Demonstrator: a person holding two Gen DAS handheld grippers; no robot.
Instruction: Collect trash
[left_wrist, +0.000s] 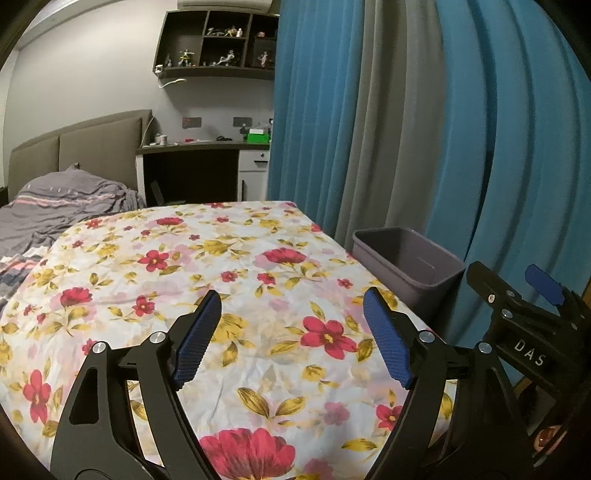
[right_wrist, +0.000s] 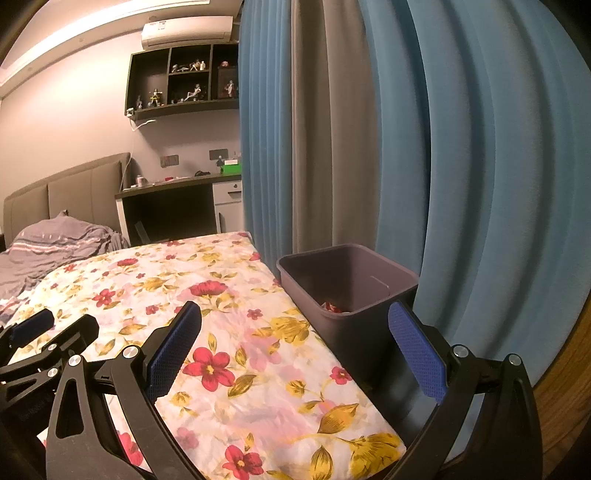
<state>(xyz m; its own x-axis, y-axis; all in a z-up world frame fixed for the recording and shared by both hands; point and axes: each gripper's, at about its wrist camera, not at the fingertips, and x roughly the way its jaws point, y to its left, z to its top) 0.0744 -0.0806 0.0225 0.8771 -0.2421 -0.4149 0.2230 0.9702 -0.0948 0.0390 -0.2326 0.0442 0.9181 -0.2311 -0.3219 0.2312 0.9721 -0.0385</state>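
Note:
A dark grey trash bin (right_wrist: 347, 291) stands at the right edge of a table covered with a floral cloth (right_wrist: 207, 317). Some red and white trash (right_wrist: 332, 307) lies at its bottom. The bin also shows in the left wrist view (left_wrist: 406, 266). My left gripper (left_wrist: 291, 306) is open and empty above the floral cloth (left_wrist: 221, 266). My right gripper (right_wrist: 295, 317) is open and empty, its left finger over the cloth and its right finger beside the bin. The right gripper shows at the right of the left wrist view (left_wrist: 517, 291). No loose trash shows on the cloth.
Blue and grey curtains (right_wrist: 406, 147) hang right behind the bin. A bed with a grey duvet (left_wrist: 62, 206) lies to the far left. A desk (left_wrist: 199, 147) and a wall shelf with figurines (left_wrist: 218, 40) stand at the back.

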